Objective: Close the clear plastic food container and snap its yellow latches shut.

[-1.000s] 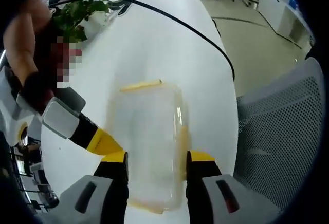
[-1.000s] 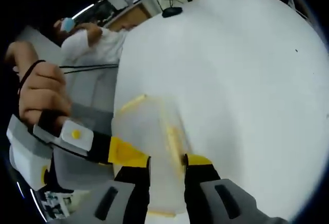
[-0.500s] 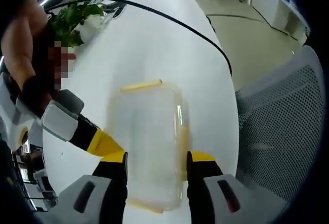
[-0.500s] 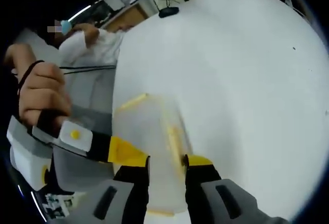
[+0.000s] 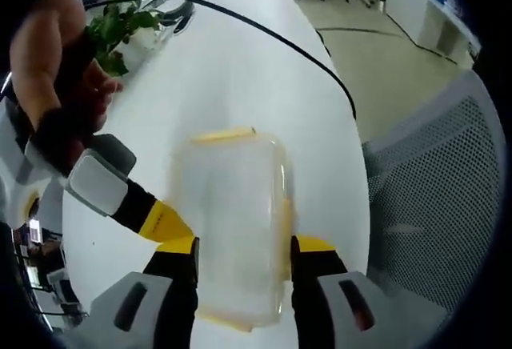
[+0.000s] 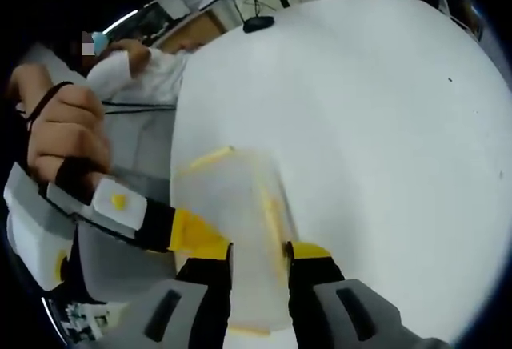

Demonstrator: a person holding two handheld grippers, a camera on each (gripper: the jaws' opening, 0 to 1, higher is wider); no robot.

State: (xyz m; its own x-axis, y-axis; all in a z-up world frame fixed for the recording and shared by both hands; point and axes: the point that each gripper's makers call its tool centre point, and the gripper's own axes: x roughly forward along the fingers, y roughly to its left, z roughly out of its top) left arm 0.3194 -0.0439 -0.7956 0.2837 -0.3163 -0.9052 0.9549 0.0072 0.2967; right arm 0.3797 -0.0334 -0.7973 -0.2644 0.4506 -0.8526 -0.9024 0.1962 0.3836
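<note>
Left gripper view: the left gripper (image 5: 242, 246) has its two black jaws w/ yellow tips set on either long side of the clear plastic food container (image 5: 232, 221), clamped against its walls, so it's grasping the box. Container lies flat on the white table (image 5: 240, 77), lid on top, running lengthwise away from the camera. A yellow latch (image 5: 221, 134) sits along the far short end; another yellow latch (image 5: 286, 225) runs down the right long side just by the right jaw; a yellowish strip shows at the near end too, blurred. Can't tell whether the latches are snapped down. The right gripper (image 5: 128, 201) comes in from the left, its yellow tip touching the container's near-left side, held by a hand (image 5: 48, 69). A black cable (image 5: 264, 33) curves over the table, a green plant (image 5: 116, 29) stands at the far left edge, and a grey mesh chair (image 5: 432, 205) is beside the table on the right. Right gripper view: the right gripper (image 6: 258, 253) likewise straddles the container (image 6: 240, 221), jaws pressed to both sides, gripping it. The left gripper (image 6: 144, 225) enters from the left w/ the person's hand (image 6: 64, 133) round its handle. Another person in a white top (image 6: 148, 73) is beyond the table's far edge.
</note>
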